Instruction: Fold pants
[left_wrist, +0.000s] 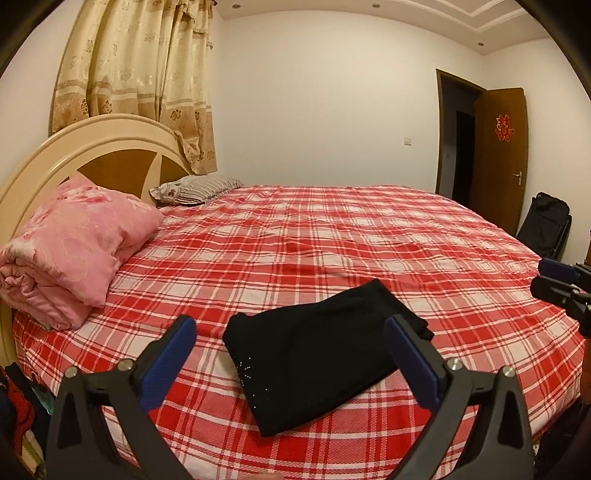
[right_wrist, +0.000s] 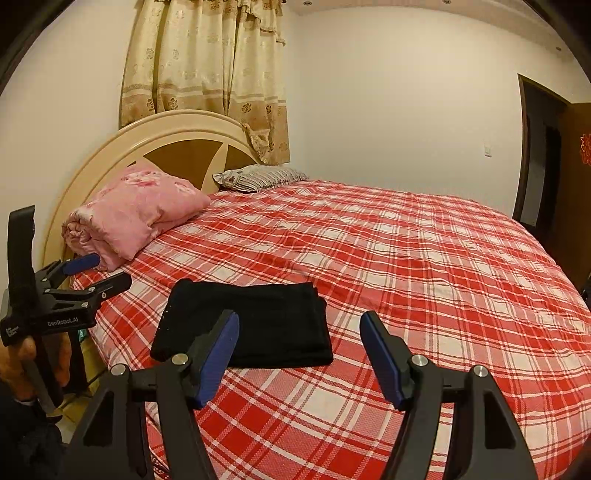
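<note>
Left tongs: your left tongs (left_wrist: 291, 328) are hanging wide apart over the near edge of the bed, gripping nothing, with the fabric showing between the two blue pads.

Right tongs: your right tongs (right_wrist: 299, 325) are also spreading wide and carrying nothing, hovering above the plaid sheet.

Pants: the black pants (left_wrist: 325, 354) are lying as a compact folded bundle on the bed (left_wrist: 369, 236), close to the near edge and well apart from the pink quilt (left_wrist: 74, 243) and the striped pillow (left_wrist: 195, 188) up by the headboard.

Direction: from the left tongs the bundle is sitting dead ahead and just below; from the right tongs it is lying ahead and off to the left, its right edge ending short of the gap between the fingers.

Long axis: the bundle is running roughly side to side across your front, tilting a little, the far corner pointing away to the right in the left wrist view.

Nearer hand: you are holding the left tongs closer, I judge; they are already straddling the cloth.

Progress: the pants are looking folded down to several layers, so you are probably near the end.

Watch: the stacked layers may be sliding apart if you are pinching only the top one.
</note>
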